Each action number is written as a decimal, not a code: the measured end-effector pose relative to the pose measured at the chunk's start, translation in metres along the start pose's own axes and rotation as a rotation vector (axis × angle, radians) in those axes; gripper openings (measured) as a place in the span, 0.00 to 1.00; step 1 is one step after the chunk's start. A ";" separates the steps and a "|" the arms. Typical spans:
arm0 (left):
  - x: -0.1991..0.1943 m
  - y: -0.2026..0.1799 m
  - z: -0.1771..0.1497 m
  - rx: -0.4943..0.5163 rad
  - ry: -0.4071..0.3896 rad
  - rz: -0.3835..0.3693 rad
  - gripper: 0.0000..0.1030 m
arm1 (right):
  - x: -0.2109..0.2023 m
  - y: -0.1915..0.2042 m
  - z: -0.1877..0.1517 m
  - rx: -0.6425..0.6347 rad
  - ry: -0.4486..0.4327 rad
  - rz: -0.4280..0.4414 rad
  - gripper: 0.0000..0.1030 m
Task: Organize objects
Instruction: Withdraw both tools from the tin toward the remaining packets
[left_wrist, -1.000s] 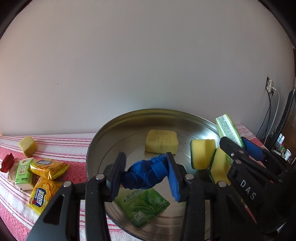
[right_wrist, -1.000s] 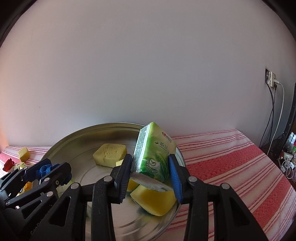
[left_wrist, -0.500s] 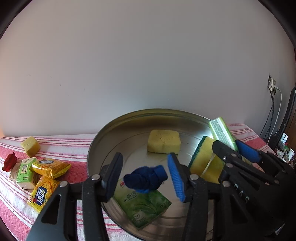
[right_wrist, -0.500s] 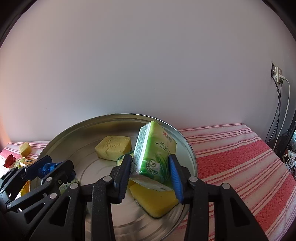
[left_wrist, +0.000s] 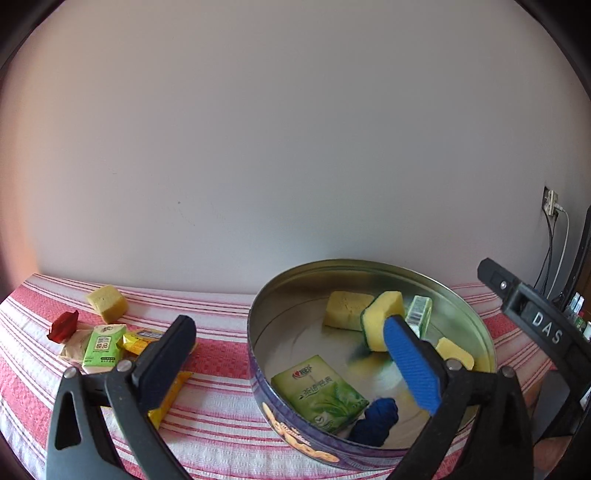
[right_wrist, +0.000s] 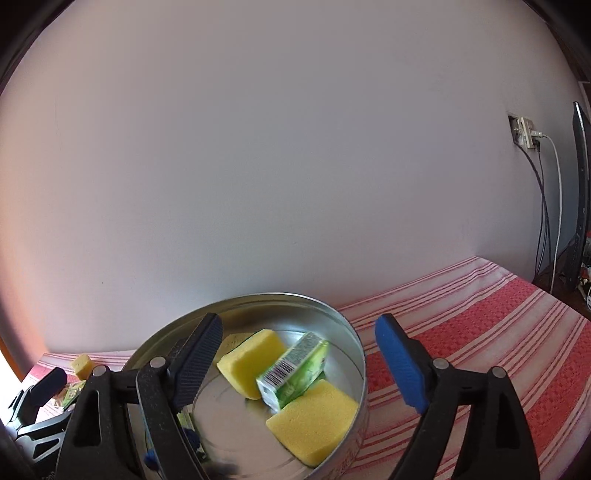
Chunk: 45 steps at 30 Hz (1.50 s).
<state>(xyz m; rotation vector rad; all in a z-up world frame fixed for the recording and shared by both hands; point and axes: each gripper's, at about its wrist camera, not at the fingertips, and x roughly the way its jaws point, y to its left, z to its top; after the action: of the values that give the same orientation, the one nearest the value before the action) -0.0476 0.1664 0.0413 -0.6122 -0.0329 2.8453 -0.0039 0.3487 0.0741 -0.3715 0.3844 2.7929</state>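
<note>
A round metal tin (left_wrist: 258, 314) (right_wrist: 354, 339) stands on the striped cloth. In it lie a blue cloth bundle (left_wrist: 376, 417), a flat green tissue pack (left_wrist: 319, 391), several yellow sponges (left_wrist: 382, 317) (right_wrist: 314, 421) and a green tissue pack (right_wrist: 295, 369) (left_wrist: 419, 314) lying tilted among them. My left gripper (left_wrist: 291, 362) is open and empty, raised above the tin's left rim. My right gripper (right_wrist: 299, 363) is open and empty above the tin. A yellow sponge cube (left_wrist: 107, 303), green pack (left_wrist: 103, 347) and yellow snack packets (left_wrist: 142, 338) lie on the cloth left of the tin.
The red-and-white striped cloth (right_wrist: 480, 332) covers the table up to a plain wall. A red wrapper (left_wrist: 64, 325) lies at far left. A wall socket with cables (right_wrist: 528, 136) and a dark screen edge (right_wrist: 580, 184) are at the right.
My left gripper opened and dropped the blue bundle into the tin, then rose and moved left. My right gripper opened, let the green pack fall among the sponges, and lifted away.
</note>
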 end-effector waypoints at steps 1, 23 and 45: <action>-0.002 0.002 -0.001 0.009 0.001 0.009 1.00 | -0.002 -0.003 0.001 0.016 -0.012 -0.007 0.85; -0.036 0.067 -0.033 0.068 -0.010 0.206 1.00 | -0.020 0.047 -0.033 -0.127 -0.029 -0.026 0.85; -0.050 0.192 -0.038 -0.027 0.077 0.304 0.99 | -0.051 0.112 -0.067 -0.212 0.035 0.043 0.85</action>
<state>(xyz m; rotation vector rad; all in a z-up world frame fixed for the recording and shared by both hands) -0.0298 -0.0331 0.0138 -0.7932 0.0376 3.1128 0.0216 0.2128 0.0512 -0.4652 0.1047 2.8810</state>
